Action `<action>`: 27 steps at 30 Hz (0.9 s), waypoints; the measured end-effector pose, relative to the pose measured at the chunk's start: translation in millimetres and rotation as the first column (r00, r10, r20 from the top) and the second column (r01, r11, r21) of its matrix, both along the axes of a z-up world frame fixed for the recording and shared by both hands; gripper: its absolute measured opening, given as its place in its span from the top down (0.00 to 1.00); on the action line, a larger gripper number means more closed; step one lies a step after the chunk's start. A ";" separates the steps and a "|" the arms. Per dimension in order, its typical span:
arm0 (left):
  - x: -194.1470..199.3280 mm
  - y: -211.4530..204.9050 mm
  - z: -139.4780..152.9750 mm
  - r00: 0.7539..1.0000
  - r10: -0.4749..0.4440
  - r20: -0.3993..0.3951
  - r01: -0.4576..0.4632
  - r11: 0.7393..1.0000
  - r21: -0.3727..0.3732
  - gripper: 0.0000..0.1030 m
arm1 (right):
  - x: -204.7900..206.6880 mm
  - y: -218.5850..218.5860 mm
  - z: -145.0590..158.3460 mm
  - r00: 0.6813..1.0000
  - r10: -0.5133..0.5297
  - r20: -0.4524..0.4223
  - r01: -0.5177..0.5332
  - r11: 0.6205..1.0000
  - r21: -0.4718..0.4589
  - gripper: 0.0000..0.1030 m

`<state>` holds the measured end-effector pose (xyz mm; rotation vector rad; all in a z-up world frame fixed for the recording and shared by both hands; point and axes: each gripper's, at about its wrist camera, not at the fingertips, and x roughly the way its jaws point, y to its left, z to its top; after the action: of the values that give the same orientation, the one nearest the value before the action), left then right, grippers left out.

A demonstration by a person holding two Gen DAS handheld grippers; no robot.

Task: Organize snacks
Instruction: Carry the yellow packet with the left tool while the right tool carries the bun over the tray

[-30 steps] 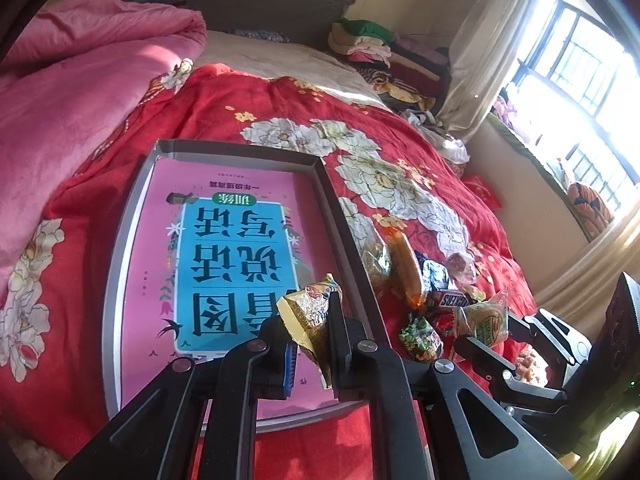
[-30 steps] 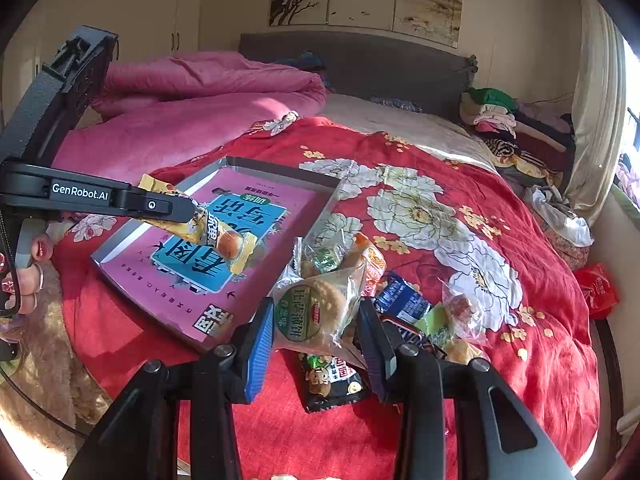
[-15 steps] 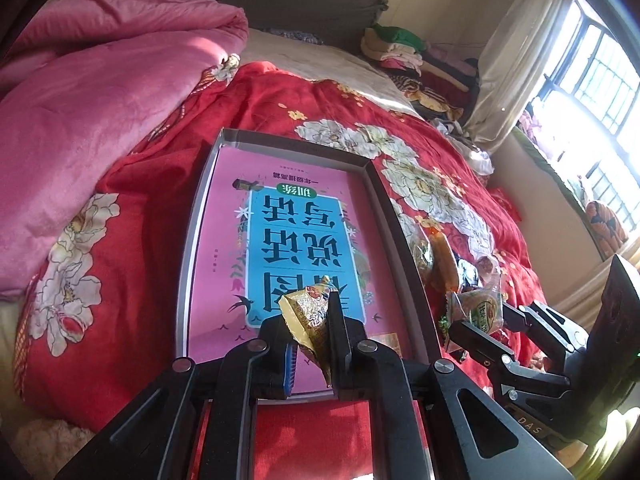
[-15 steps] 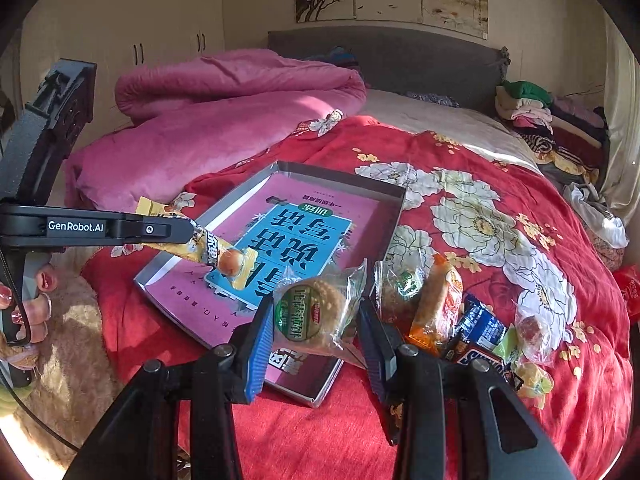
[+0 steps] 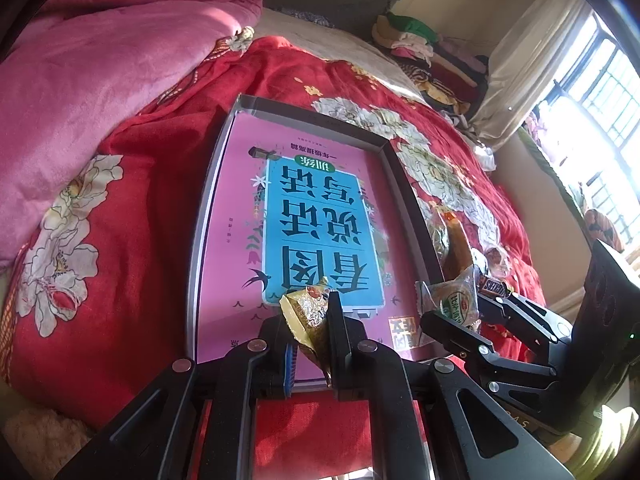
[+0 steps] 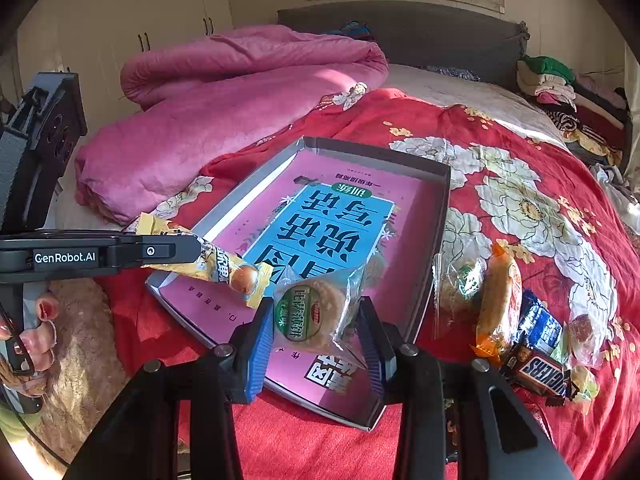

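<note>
Left gripper (image 5: pixel 310 332) is clamped on a crinkly yellow snack packet (image 5: pixel 306 314), held up in the air over the near edge of the grey tray (image 5: pixel 208 216), which sits on the red floral bedspread (image 5: pixel 132 184) with a pink-and-blue book cover (image 5: pixel 316 216) lining its bottom. Off to the right in that same view you can see the right gripper (image 5: pixel 460 312) carrying its own snack. From the right wrist view, the right gripper (image 6: pixel 316 344) has its jaws closed on a round pastry in a clear wrapper (image 6: pixel 316 312), hovering above the tray's near corner (image 6: pixel 368 420). The left gripper (image 6: pixel 192 252) comes in from the left side holding the yellow packet (image 6: pixel 236 272) out over the tray's left edge. Rest of the snacks are piled on the bedspread just off the tray's right edge: an orange packet (image 6: pixel 498 304), a blue one (image 6: pixel 538 326), a Snickers bar (image 6: pixel 540 370) and a few clear-wrapped bits. Looks to me like the step is bringing both snacks to the tray, nothing's in it yet. Next move probably means lowering each one onto the tray floor, spaced apart, then letting go.
</note>
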<state>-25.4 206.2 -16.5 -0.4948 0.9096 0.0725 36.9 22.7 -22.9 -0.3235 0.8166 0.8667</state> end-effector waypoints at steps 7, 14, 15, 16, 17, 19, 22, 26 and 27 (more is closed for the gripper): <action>6.2 -7.5 -5.3 0.999 -0.045 -0.018 0.045 0.999 -0.004 0.88 | 1.8 -0.1 -13.0 0.999 0.002 -0.036 -0.003 1.000 -0.020 0.60; 8.3 -7.3 -13.5 0.997 -0.044 -0.062 0.044 0.999 0.001 0.87 | 2.9 -0.5 -21.4 0.998 -0.001 -0.062 -0.001 0.999 -0.037 0.60; 8.5 -6.9 -15.2 0.997 -0.041 -0.072 0.041 0.999 0.006 0.87 | 2.6 0.5 -22.2 0.998 0.006 -0.067 -0.008 0.999 -0.038 0.60; 9.2 -6.1 -17.3 0.996 -0.037 -0.084 0.038 0.999 0.014 0.86 | 1.5 1.5 -23.1 0.998 0.011 -0.069 -0.014 0.999 -0.044 0.60; 9.8 -5.8 -19.6 0.995 -0.032 -0.097 0.034 0.999 0.022 0.85 | -0.2 2.6 -23.8 0.998 0.015 -0.064 -0.019 0.999 -0.049 0.60; 10.2 -4.4 -24.2 0.993 -0.025 -0.116 0.028 0.999 0.030 0.84 | -2.8 5.8 -26.3 0.998 0.030 -0.060 -0.034 0.997 -0.062 0.60; 12.0 -3.4 -27.3 0.992 -0.020 -0.121 0.025 0.999 0.037 0.83 | -5.0 7.9 -29.0 0.998 0.036 -0.046 -0.039 0.996 -0.079 0.60; 14.8 -2.6 -28.2 0.994 -0.021 -0.106 0.027 0.998 0.058 0.80 | -4.8 6.8 -28.1 0.999 0.031 -0.037 -0.034 0.996 -0.082 0.60; 15.6 -2.1 -28.4 0.995 -0.022 -0.100 0.029 0.998 0.063 0.79 | -4.4 6.1 -28.4 0.999 0.030 -0.036 -0.032 0.996 -0.082 0.60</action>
<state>-9.8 204.1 -44.9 -0.4226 1.0072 0.1033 32.5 28.7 -51.3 -0.3955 0.8837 0.8710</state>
